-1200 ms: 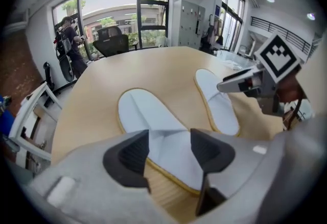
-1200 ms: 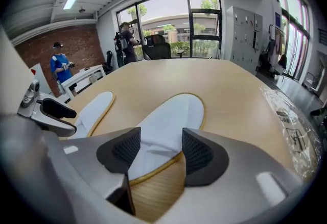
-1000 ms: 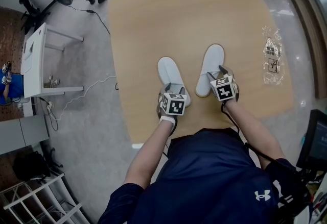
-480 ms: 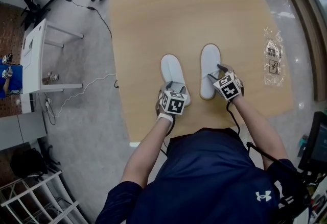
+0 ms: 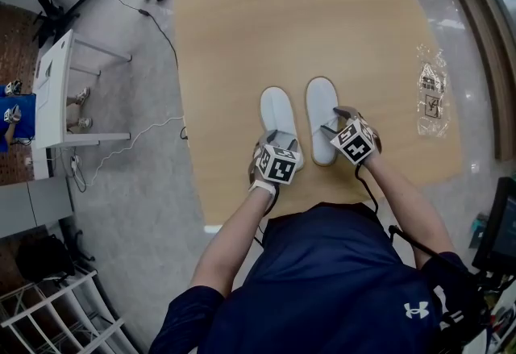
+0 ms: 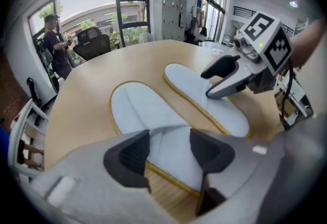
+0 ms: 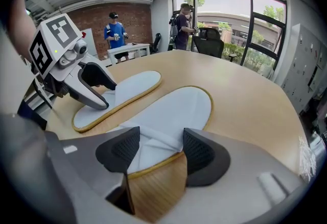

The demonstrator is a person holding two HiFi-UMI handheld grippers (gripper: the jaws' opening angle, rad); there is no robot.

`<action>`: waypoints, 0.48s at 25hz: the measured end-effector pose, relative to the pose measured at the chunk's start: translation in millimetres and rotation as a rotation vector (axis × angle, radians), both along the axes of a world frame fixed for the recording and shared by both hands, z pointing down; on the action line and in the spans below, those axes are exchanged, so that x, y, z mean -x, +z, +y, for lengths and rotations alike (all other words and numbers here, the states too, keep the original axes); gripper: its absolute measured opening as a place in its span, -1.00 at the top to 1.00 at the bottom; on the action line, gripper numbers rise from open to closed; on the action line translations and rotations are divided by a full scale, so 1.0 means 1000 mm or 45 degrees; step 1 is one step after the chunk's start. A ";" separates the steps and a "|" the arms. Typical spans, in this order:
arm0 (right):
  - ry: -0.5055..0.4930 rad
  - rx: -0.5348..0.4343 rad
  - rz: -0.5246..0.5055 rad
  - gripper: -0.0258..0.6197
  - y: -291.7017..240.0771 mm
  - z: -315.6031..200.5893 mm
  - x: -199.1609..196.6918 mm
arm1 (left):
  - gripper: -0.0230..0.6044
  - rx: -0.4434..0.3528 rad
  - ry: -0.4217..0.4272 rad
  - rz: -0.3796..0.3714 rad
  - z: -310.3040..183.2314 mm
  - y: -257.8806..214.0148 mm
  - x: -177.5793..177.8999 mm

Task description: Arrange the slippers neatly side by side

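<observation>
The left gripper's (image 5: 277,139) jaws clamped the left white tan-edged slipper's (image 5: 278,112) strap, the right gripper's (image 5: 334,120) the right slipper's (image 5: 320,102). Both lay nearly parallel, just beside each other, on the pale wooden bench (image 5: 242,30). Seemingly only release remained.

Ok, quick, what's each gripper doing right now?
Left gripper: closed on the left slipper, gripping its strap.
Right gripper: closed on the right slipper, gripping its strap.
</observation>
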State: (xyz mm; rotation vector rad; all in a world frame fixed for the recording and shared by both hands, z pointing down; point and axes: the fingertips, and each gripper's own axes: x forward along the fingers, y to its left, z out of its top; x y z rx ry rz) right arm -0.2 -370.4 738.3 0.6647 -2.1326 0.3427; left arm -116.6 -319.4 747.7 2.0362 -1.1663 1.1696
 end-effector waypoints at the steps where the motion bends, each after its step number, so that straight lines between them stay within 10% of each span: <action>1: -0.019 0.002 0.005 0.06 0.000 0.001 0.002 | 0.12 0.001 0.000 0.000 0.000 0.000 0.000; 12: -0.092 -0.009 0.024 0.06 0.002 0.007 0.011 | 0.12 0.014 0.013 -0.001 0.006 0.002 -0.014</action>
